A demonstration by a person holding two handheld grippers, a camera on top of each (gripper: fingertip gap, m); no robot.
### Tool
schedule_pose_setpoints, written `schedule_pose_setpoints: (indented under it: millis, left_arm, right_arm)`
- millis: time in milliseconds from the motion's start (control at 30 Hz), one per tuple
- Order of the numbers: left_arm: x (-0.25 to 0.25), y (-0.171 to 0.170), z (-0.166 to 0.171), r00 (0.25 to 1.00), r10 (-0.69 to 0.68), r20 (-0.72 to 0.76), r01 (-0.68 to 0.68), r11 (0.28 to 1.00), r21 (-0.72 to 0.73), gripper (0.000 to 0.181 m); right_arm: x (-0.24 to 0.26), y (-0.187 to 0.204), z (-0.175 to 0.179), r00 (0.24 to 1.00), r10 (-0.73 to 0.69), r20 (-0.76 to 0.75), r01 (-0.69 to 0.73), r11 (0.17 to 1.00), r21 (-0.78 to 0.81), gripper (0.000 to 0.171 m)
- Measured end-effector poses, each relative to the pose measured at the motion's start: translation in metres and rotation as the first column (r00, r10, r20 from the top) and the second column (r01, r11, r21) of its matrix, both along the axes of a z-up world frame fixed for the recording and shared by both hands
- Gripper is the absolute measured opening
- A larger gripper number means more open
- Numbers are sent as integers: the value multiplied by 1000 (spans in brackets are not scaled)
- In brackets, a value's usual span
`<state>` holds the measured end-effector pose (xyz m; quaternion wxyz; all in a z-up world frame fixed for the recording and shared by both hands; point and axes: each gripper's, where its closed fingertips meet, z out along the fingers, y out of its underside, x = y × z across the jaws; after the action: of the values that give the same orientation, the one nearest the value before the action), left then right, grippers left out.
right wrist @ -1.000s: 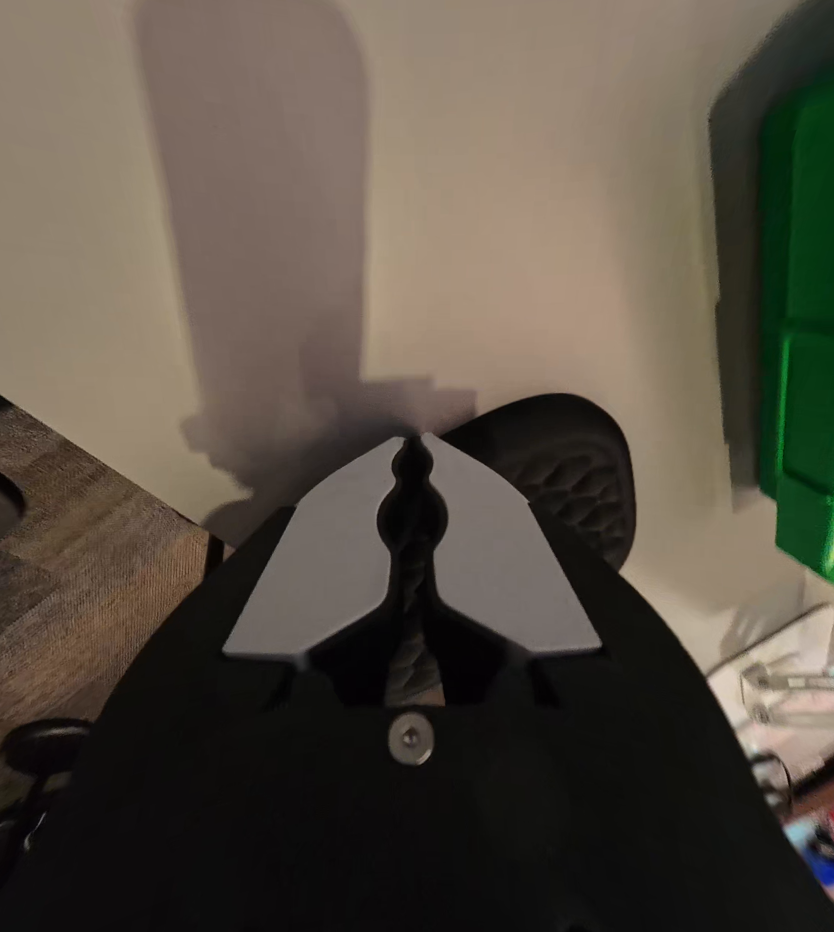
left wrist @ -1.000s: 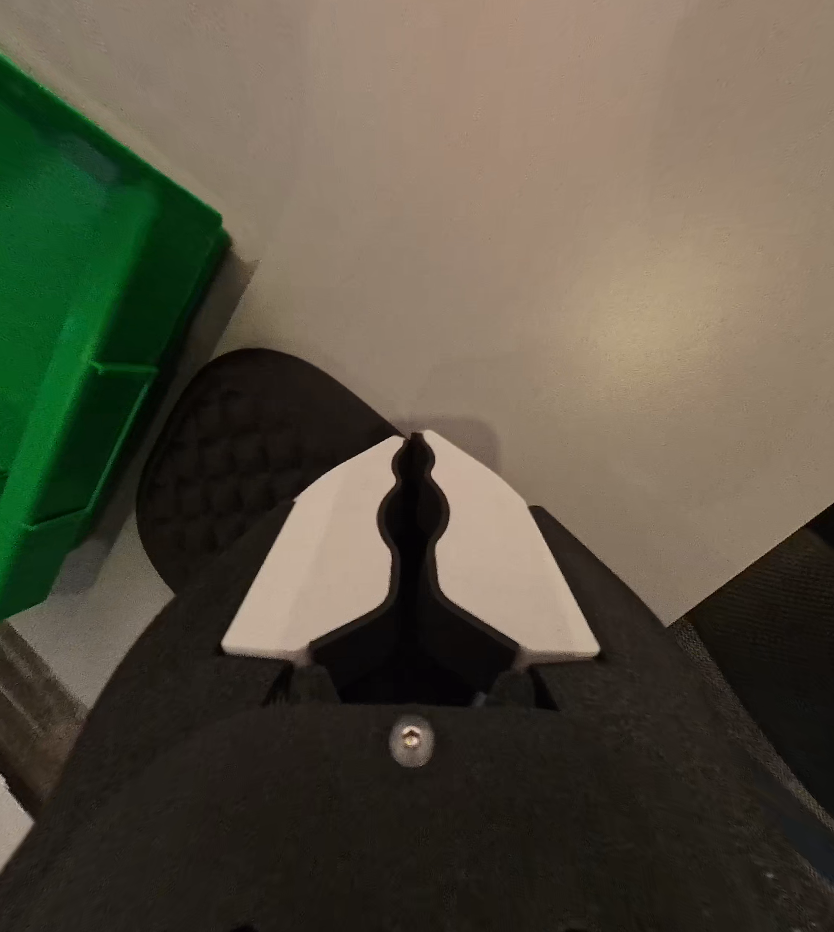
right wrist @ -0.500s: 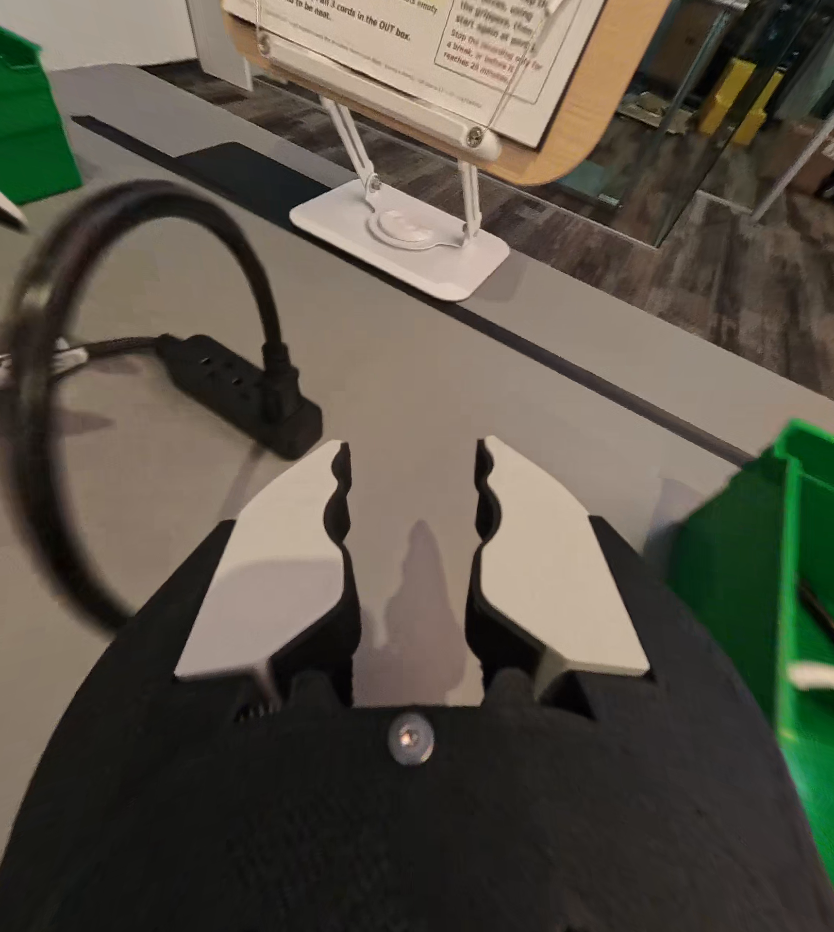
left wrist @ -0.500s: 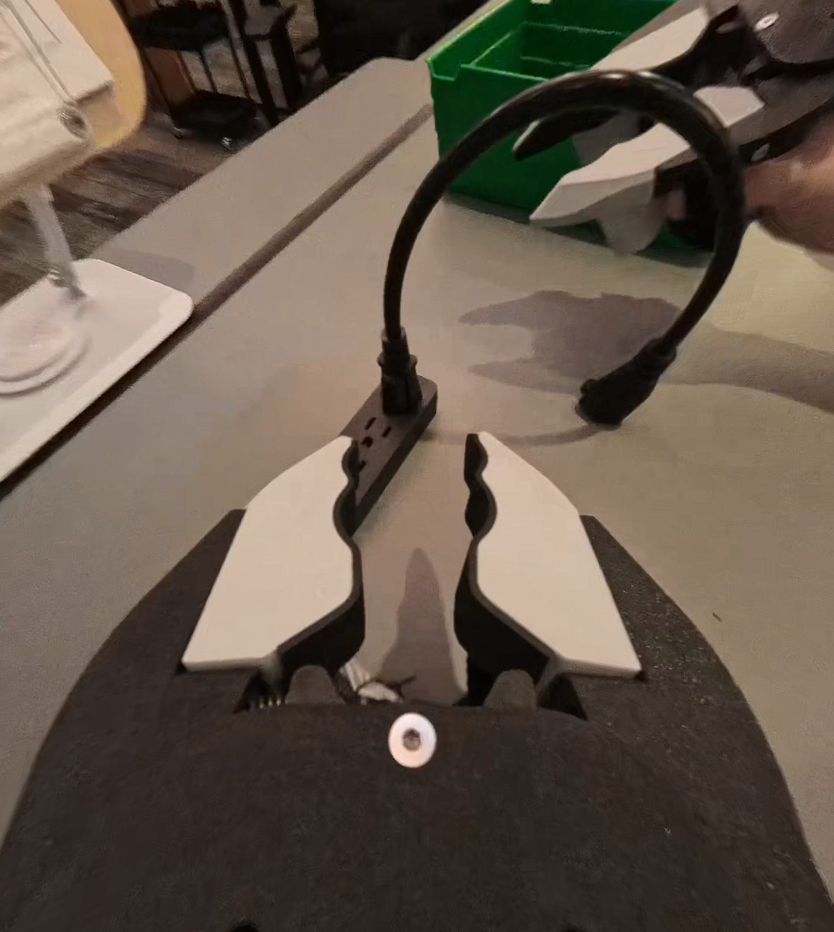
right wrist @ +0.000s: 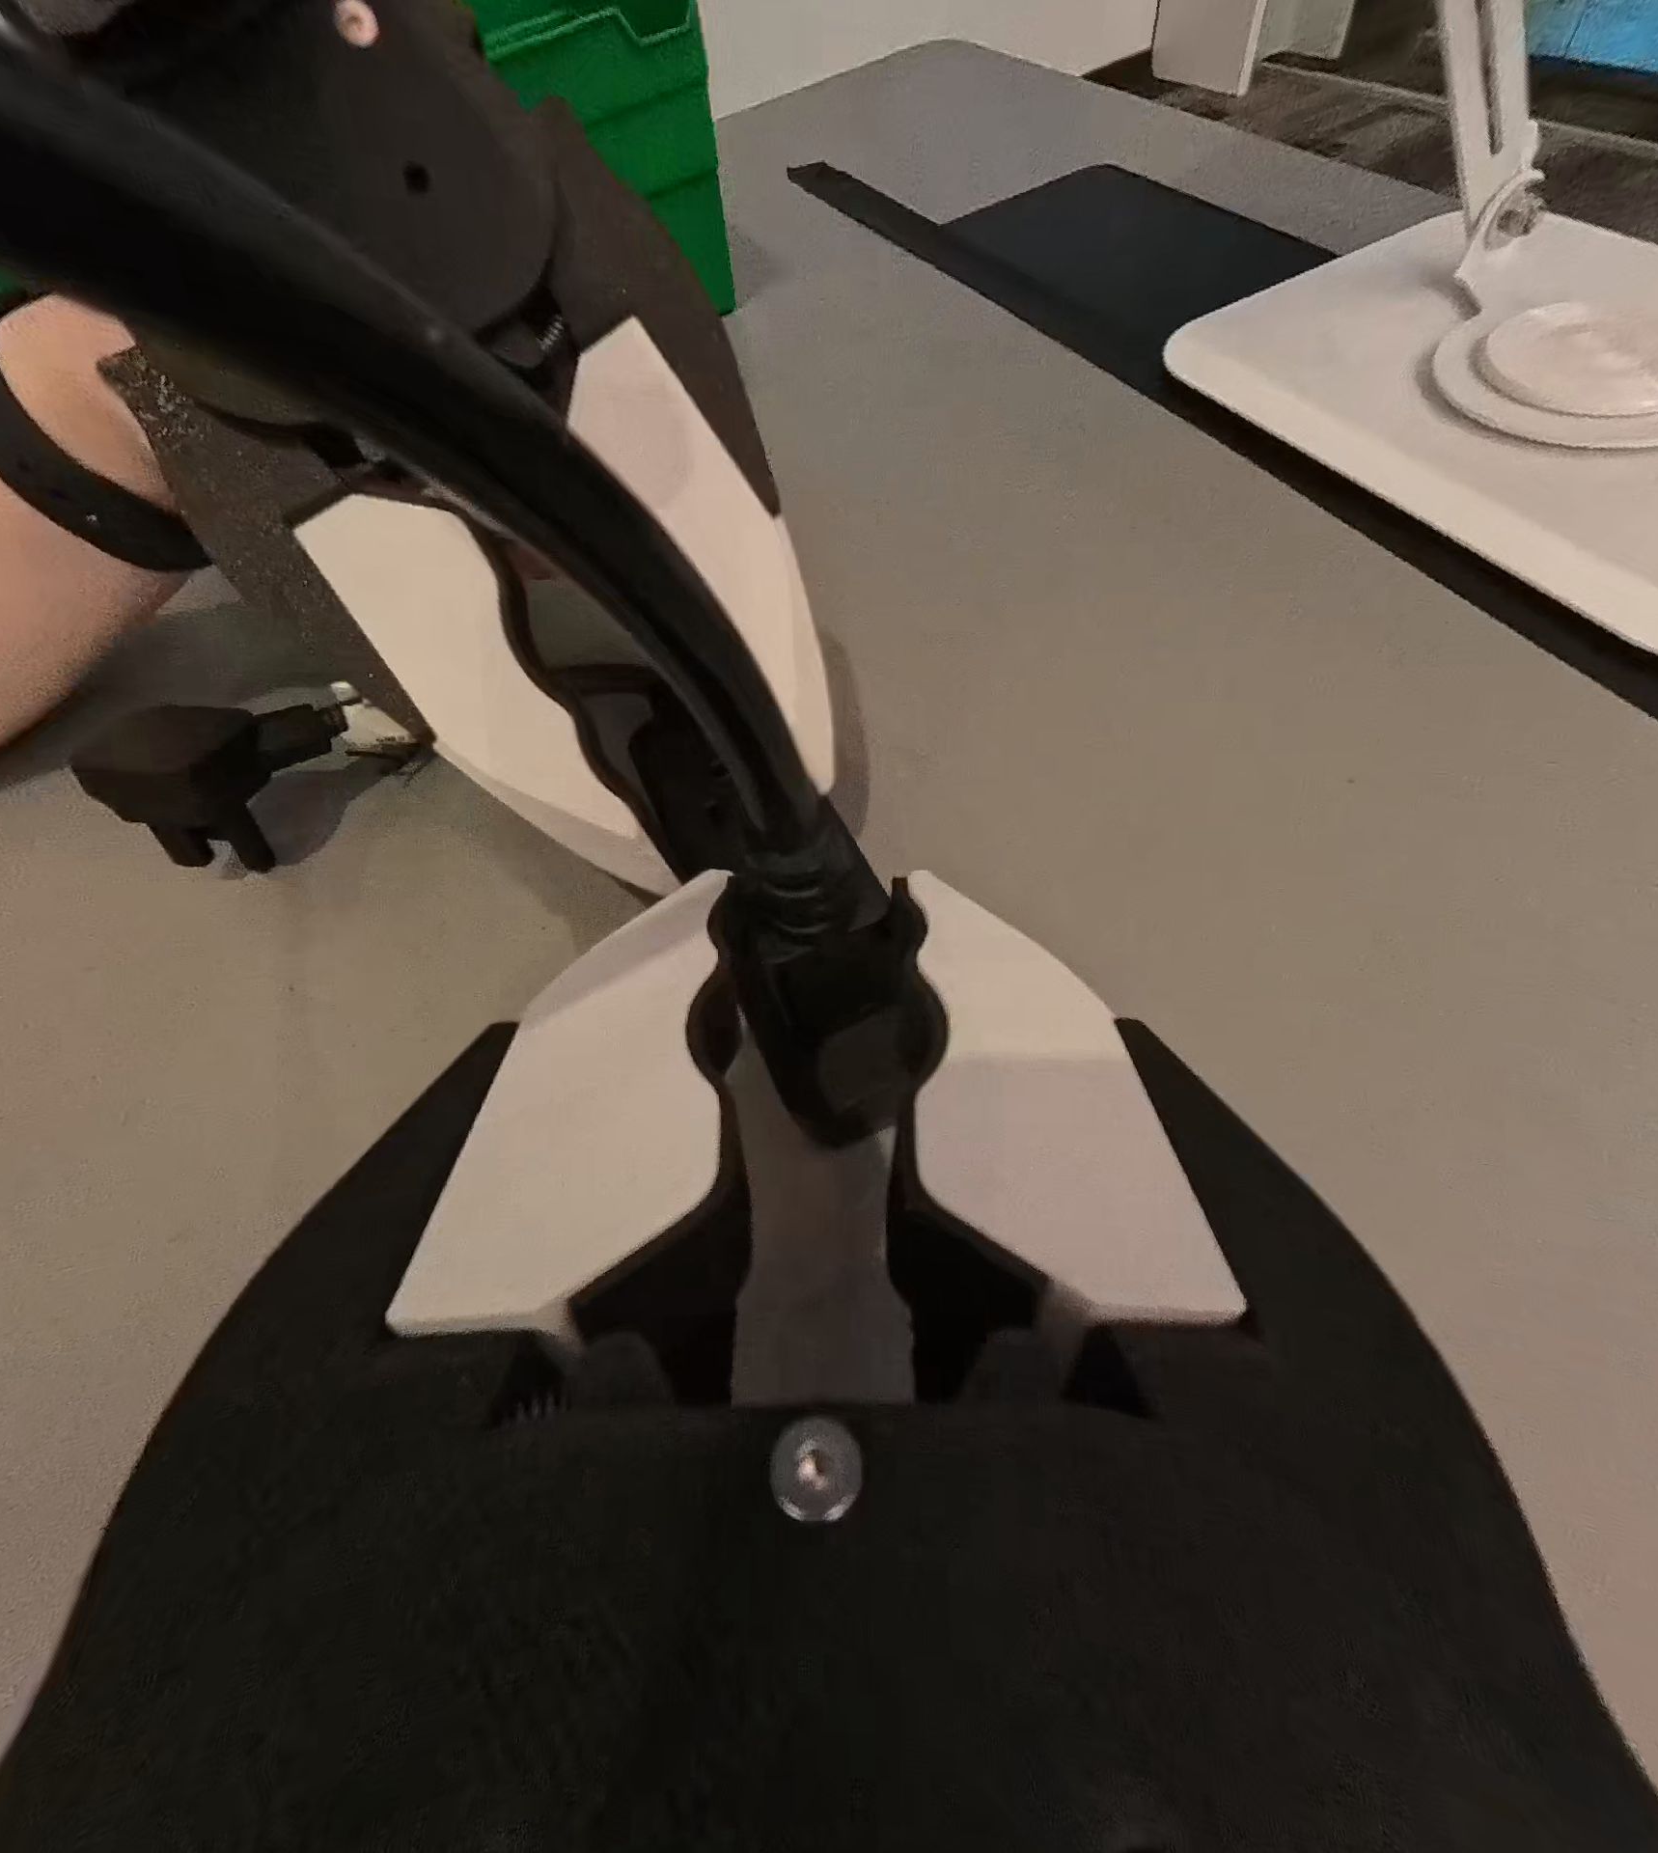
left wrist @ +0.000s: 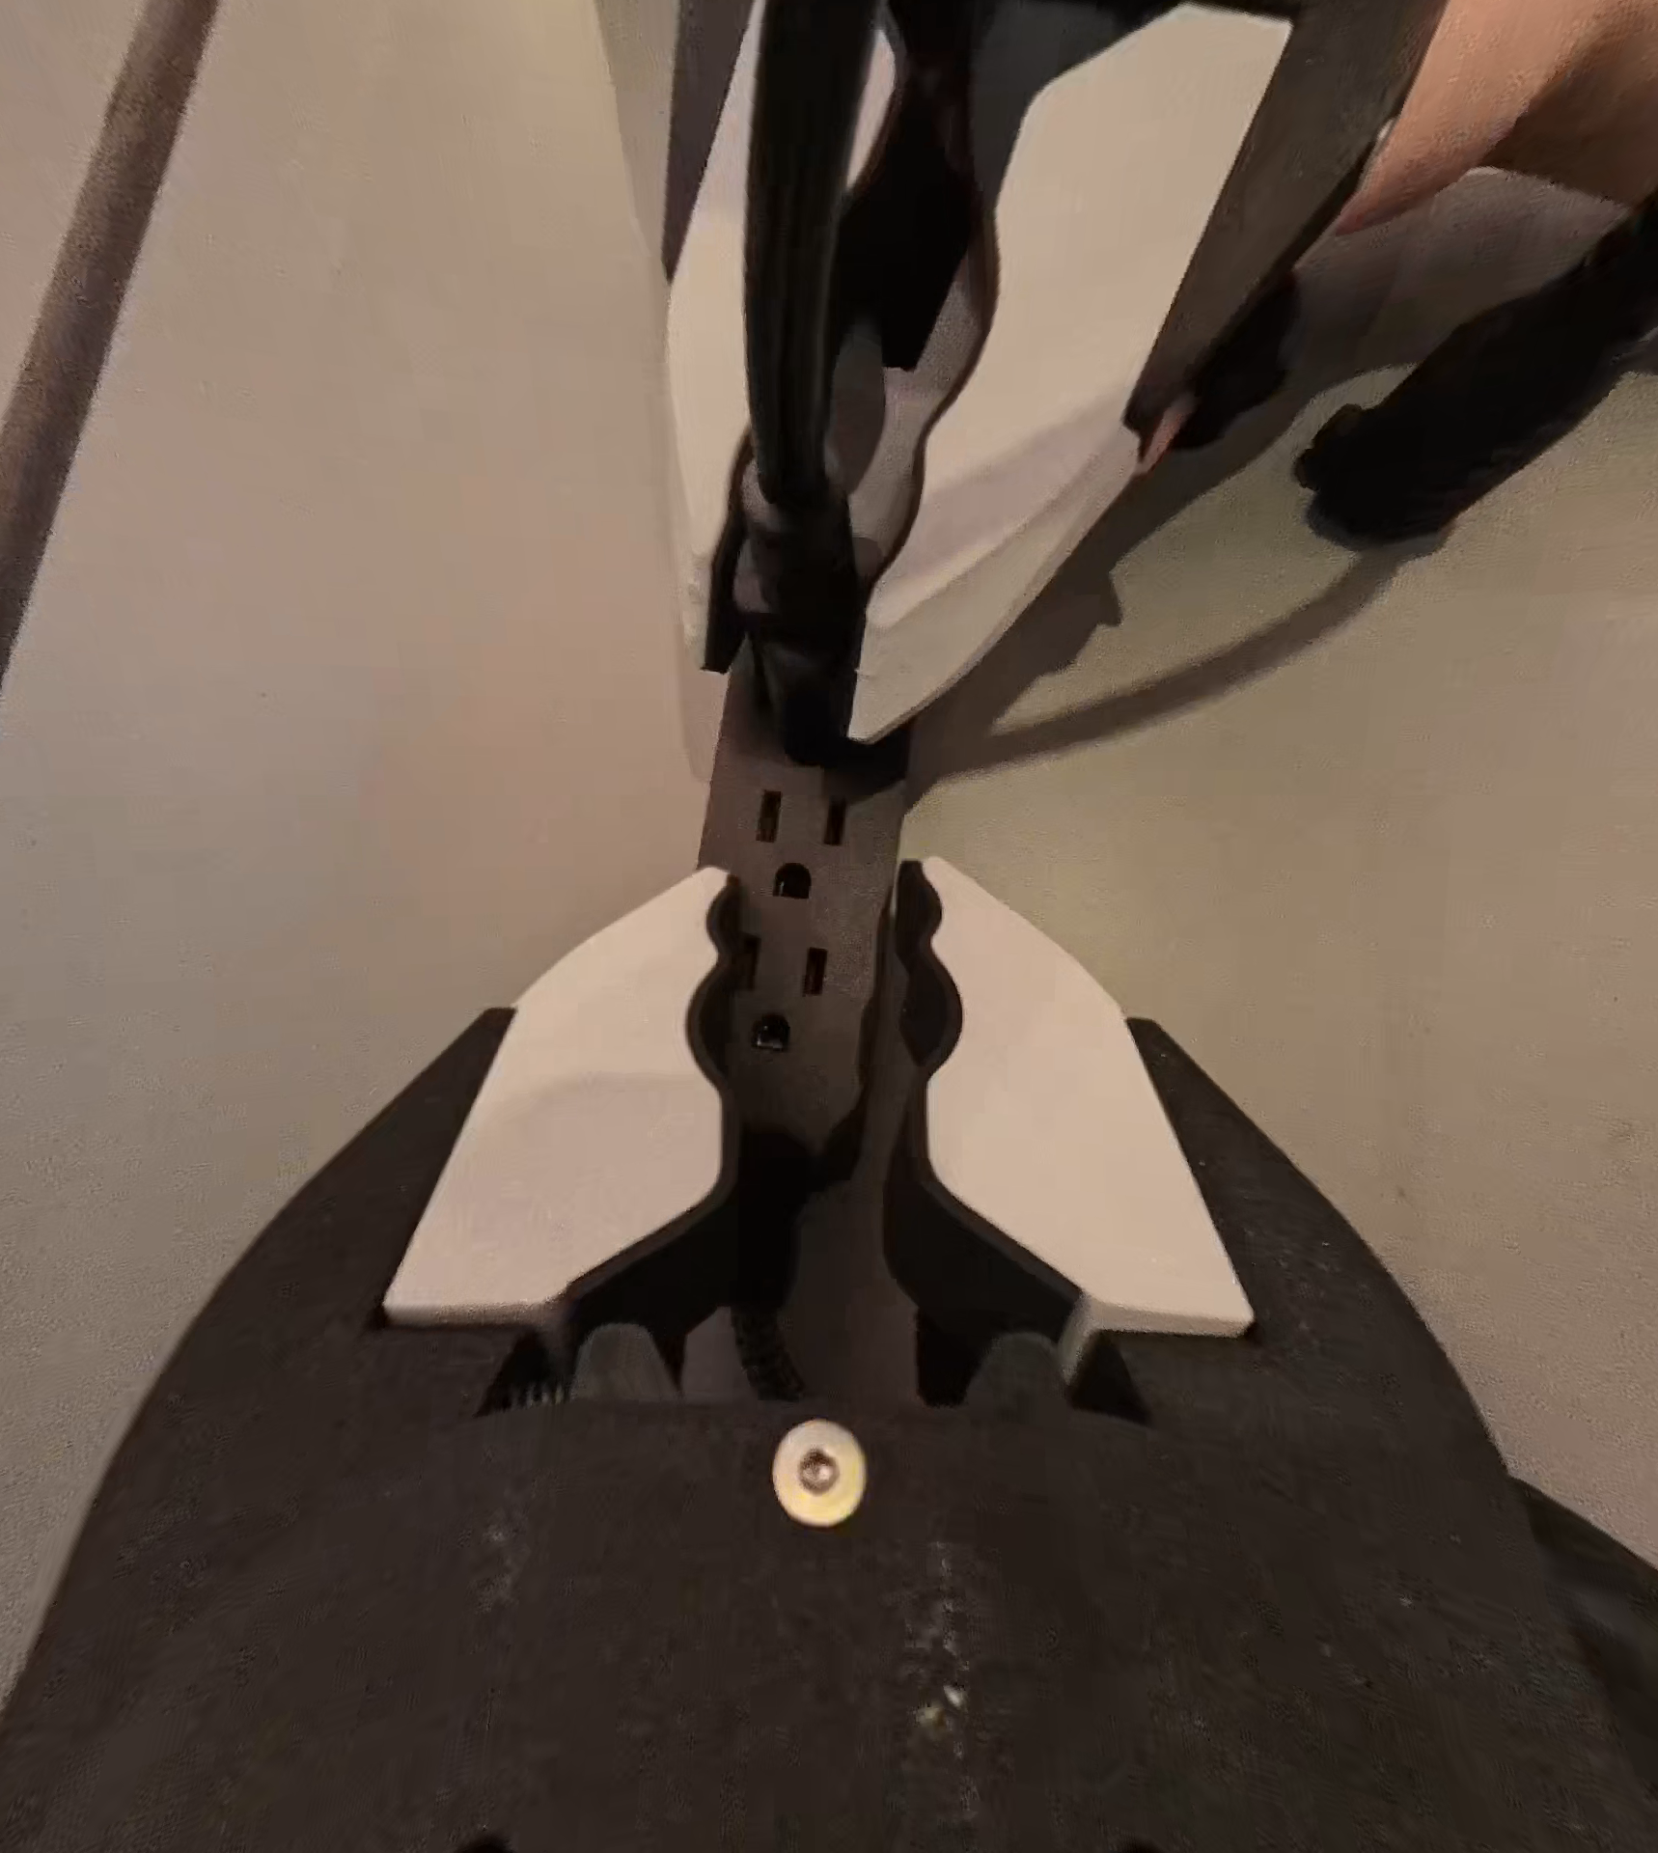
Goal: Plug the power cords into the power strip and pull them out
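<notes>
A black power strip lies on the grey table. My left gripper is shut on its sides, with two free sockets showing between and just past the fingers. My right gripper comes down from above and is shut on a black plug that stands on the strip's far end. The thick black cord arches up from the plug. Its other plug end rests on the table, also in the left wrist view. The left gripper shows just beyond the plug in the right wrist view.
A white stand base sits across a dark seam in the table. A green bin stands behind the left gripper. A person's hand and a wrist with a black band hold the grippers. Left and right tips are no more than a few centimetres apart. The dark seam is about equally far from each gripper, around 40 centimetres.
Half a second ago both grippers were open and away from the strip. Now the left has closed on the strip and the right has closed on the plug.
</notes>
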<state>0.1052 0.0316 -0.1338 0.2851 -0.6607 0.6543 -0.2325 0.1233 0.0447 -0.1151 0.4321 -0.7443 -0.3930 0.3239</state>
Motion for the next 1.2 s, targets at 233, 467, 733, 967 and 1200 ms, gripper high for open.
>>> schedule_pose_setpoints:
  millis: [233, 467, 733, 967, 1200]
  left_arm:
    - [9, -1, -1, 998, 45, -38, -44, 999, 27, 36]
    - [12, -7, -1, 999, 50, 5, -50, 999, -11, 43]
    - [12, -9, -3, 998, 52, -25, -53, 998, -35, 92]
    - [2, -9, -24, 992, 32, -122, -40, 997, -65, 49]
    - [4, -6, -24, 993, 52, -105, -59, 996, -64, 48]
  right_arm:
    - [1, -5, 0, 998, -59, 28, 56, 996, 70, 26]
    - [4, -9, 0, 994, -108, 21, 107, 992, 62, 27]
    - [3, -12, 1, 995, -100, 14, 100, 994, 52, 27]
    - [-6, -18, 0, 997, -69, 17, 68, 996, 52, 27]
    - [-4, -11, -1, 992, -127, 22, 126, 991, 46, 28]
